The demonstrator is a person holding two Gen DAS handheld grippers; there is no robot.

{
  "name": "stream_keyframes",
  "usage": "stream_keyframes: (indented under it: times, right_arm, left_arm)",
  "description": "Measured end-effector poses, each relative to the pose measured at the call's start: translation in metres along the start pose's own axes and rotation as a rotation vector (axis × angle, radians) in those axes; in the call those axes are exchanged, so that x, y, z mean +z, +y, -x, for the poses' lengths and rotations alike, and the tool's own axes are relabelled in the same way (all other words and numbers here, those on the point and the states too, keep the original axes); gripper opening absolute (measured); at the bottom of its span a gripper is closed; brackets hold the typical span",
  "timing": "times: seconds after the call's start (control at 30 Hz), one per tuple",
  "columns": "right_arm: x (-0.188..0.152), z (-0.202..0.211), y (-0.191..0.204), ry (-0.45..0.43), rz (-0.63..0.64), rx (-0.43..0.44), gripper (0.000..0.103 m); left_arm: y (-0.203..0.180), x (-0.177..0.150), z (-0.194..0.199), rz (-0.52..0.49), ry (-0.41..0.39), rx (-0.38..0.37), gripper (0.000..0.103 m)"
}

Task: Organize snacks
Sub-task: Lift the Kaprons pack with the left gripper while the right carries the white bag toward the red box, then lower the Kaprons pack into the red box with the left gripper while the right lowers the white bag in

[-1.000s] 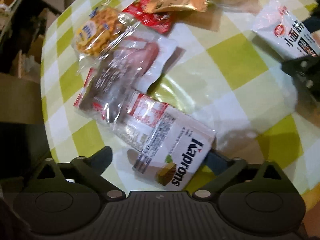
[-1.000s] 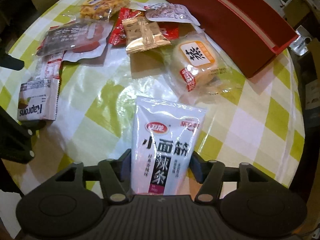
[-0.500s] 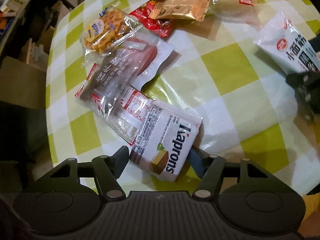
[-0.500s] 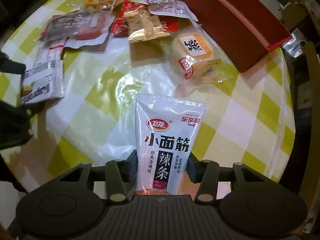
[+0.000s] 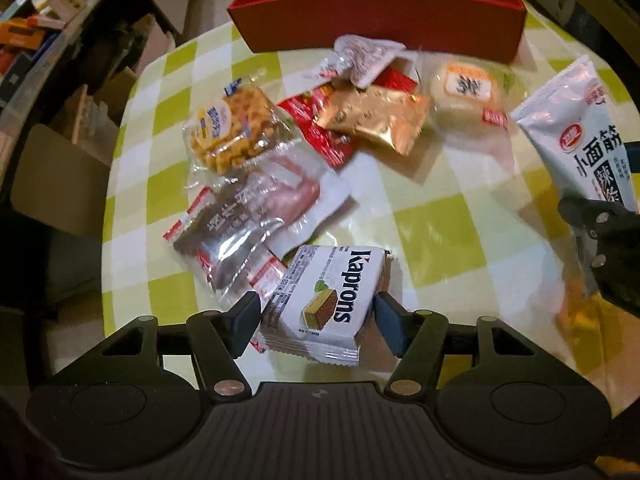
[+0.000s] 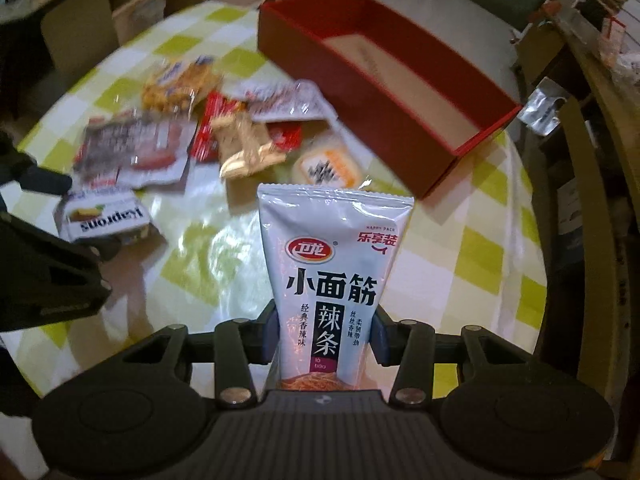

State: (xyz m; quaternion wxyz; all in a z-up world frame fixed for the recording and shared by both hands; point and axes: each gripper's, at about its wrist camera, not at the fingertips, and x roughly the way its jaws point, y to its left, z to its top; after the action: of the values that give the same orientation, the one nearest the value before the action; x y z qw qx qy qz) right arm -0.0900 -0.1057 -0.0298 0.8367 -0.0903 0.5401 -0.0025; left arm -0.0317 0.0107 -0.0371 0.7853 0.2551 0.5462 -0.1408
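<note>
My left gripper [image 5: 316, 316] is pinching one white Kaprons wafer packet with a picture of a green-layered wafer [image 5: 320, 304], a finger pressed to each side of it. My right gripper [image 6: 322, 334] is clamped on one tall silver-white spicy-strip pouch with black Chinese lettering [image 6: 332, 276], which stands upright between its fingers, clear of the desk with the green-and-white checked cloth [image 5: 440, 216].

Ahead of my left gripper six loose snacks lie on the desk: one clear dark-printed pack of pink meat [image 5: 256, 216] just beyond the wafer packet, one clear bag of golden puffed pieces [image 5: 234, 130] past that, one red wrapper [image 5: 316, 128], one gold foil packet [image 5: 380, 120] partly over it, one small white-and-red sachet [image 5: 366, 58] farther on, and one round pale bun in clear wrap with an orange label [image 5: 468, 96] ahead to the right.

Beyond them all sits one open red rectangular cardboard box [image 5: 380, 20]; from my right gripper it lies ahead and to the right, its tan floor bare.
</note>
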Motion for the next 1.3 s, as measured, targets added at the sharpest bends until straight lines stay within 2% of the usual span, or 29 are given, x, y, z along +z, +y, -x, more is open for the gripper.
stream_keyframes:
  times: [0.3,0.47,0.57,0.67,0.93,1.1,1.3]
  right_arm:
    - [0.02,0.008,-0.024,-0.071,-0.073,0.002,0.051]
    - [0.03,0.008,-0.034,-0.089,-0.097,0.014,0.051]
    - [0.032,0.008,-0.038,-0.093,-0.105,0.021,0.051]
    - [0.032,0.009,-0.039,-0.098,-0.109,0.028,0.051]
    - [0.041,0.014,-0.048,-0.123,-0.136,0.034,0.051]
    - [0.06,0.017,-0.061,-0.157,-0.163,0.036,0.051]
    - [0.095,0.013,-0.079,-0.198,-0.194,0.036,0.051]
  left_arm:
    - [0.014,0.026,0.009,0.079,-0.055,-0.015,0.068]
    - [0.019,0.04,0.011,0.112,-0.068,-0.049,0.068]
    - [0.023,0.043,0.009,0.134,-0.06,-0.085,0.067]
    - [0.027,0.044,0.007,0.149,-0.051,-0.086,0.067]
    - [0.039,0.054,0.027,0.188,-0.103,-0.102,0.067]
    - [0.047,0.074,0.037,0.204,-0.142,-0.099,0.067]
    - [0.049,0.119,0.048,0.189,-0.197,-0.075,0.067]
